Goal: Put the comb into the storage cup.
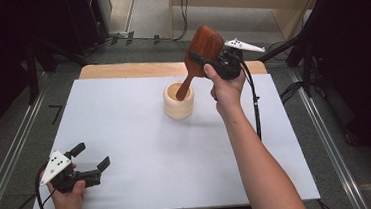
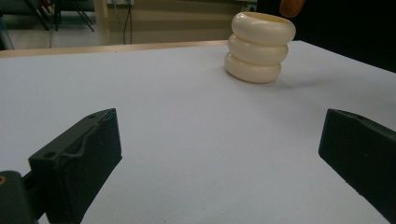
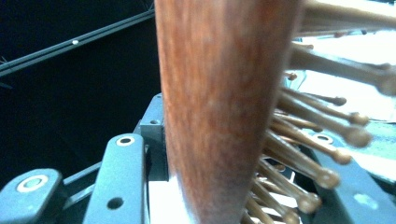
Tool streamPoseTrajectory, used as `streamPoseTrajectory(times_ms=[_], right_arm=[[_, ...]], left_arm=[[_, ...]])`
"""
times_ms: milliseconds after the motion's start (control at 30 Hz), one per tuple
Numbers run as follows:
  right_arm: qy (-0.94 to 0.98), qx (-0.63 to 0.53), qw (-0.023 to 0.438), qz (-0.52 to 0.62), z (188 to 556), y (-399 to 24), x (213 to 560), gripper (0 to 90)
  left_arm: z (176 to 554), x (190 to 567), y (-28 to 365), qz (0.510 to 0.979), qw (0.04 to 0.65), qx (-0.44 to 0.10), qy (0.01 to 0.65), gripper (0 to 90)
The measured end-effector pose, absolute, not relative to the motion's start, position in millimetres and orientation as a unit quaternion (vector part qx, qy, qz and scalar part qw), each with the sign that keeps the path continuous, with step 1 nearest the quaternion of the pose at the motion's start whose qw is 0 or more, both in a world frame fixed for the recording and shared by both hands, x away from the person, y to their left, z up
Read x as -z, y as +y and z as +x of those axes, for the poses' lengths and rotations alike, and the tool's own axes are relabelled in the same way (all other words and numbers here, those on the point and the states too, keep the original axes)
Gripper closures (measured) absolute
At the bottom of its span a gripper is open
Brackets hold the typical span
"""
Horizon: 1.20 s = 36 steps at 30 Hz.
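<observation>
Item: wooden hairbrush (image 1: 200,53), clamped at head by your right gripper (image 1: 209,62), handle tip inside cream holder (image 1: 178,101), far centre. Lower straight, release once seated. Left gripper (image 1: 91,157) open, idle near-left.

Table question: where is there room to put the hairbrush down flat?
Most of the white table is bare: the wide stretch between the left gripper and the cream holder, and the near right side. It is crowded only around the holder, where the right gripper holds the hairbrush.
</observation>
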State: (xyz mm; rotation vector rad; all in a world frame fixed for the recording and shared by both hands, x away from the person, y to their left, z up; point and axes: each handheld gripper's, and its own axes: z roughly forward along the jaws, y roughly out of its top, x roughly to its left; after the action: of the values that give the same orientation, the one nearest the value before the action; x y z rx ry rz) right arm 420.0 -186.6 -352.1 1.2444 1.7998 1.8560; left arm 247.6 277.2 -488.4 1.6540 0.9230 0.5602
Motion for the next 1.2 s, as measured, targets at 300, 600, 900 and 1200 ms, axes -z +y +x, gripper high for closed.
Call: streamPoseTrajectory(times_ms=[300,600,900,1200], right_arm=[[0.624,-0.634,0.142,0.434,430,-183,358,51.4],[0.632,-0.619,0.150,0.441,439,-180,369,51.3],[0.644,-0.610,0.161,0.433,443,-172,378,51.2],[0.657,-0.594,0.164,0.433,446,-161,389,51.2]], left_arm=[[248,488,277,0.700,0.551,-0.236,0.389,0.0],[248,488,277,0.700,0.551,-0.235,0.388,0.0],[248,488,277,0.702,0.550,-0.234,0.387,0.0],[248,488,277,0.701,0.551,-0.234,0.387,0.0]])
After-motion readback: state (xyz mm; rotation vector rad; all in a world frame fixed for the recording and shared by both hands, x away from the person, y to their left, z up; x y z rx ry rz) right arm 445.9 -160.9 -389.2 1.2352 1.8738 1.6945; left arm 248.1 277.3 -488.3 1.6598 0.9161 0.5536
